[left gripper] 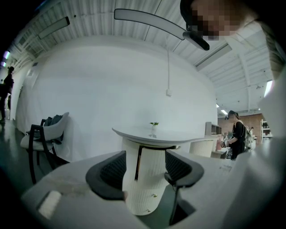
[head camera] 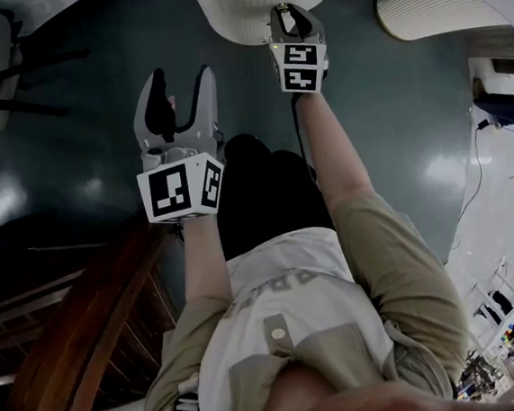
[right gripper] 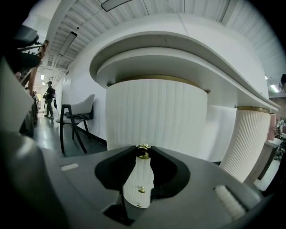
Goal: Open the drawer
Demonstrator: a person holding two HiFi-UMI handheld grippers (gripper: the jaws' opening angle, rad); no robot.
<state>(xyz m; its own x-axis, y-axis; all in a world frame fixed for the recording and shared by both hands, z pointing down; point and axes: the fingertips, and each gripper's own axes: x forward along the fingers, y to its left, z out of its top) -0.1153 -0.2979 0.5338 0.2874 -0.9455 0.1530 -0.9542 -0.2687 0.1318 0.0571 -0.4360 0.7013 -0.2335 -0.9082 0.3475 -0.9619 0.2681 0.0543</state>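
Note:
The drawer belongs to a white ribbed pedestal (right gripper: 156, 116) under a round tabletop (left gripper: 152, 134). My right gripper (right gripper: 143, 152) is shut on the top drawer's small gold knob (right gripper: 143, 150), pinched at the jaw tips. Two more gold knobs (right gripper: 141, 190) sit lower on the same front. In the head view the right gripper (head camera: 288, 12) reaches forward against the pedestal (head camera: 238, 12). My left gripper (head camera: 178, 86) hangs open and empty, back from the pedestal and to the left. From the left gripper (left gripper: 145, 165) view a dark vertical gap shows in the pedestal's (left gripper: 147, 183) upper front.
A chair (left gripper: 44, 138) stands left of the table on the dark floor. A second ribbed pedestal (right gripper: 250, 138) is to the right. Dark wooden furniture (head camera: 80, 343) is close at my lower left. A person (left gripper: 236, 134) stands far right.

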